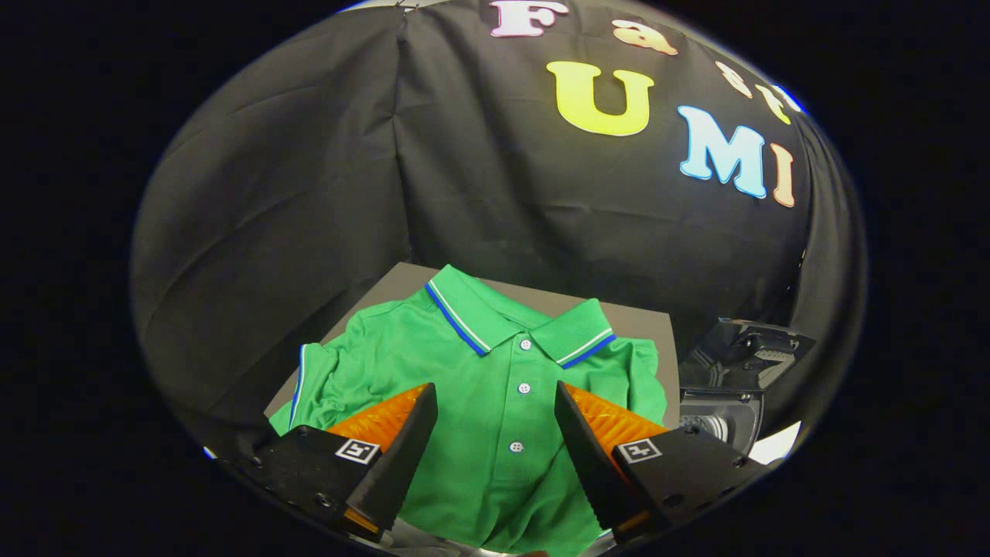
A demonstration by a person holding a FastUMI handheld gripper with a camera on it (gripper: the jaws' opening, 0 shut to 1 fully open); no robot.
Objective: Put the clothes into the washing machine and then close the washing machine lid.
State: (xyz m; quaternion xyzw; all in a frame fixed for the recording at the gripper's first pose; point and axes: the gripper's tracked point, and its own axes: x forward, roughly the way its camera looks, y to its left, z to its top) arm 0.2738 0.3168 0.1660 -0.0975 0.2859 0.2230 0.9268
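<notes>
A green polo shirt (472,363) with a blue-and-white striped collar and white buttons lies flat on a grey table (387,282). My gripper (495,394) hovers over the shirt's button placket, its two fingers spread wide apart with only the cloth below showing between them. The fingers do not press on the shirt. To the right of the table, lower down, stands the washing machine (723,410) with its dark lid (754,352) raised and the drum opening partly visible.
Black cloth walls close in behind and to the left of the table. The table's right edge (674,348) borders the gap toward the washing machine. A pale patch of floor (777,442) shows beyond the machine.
</notes>
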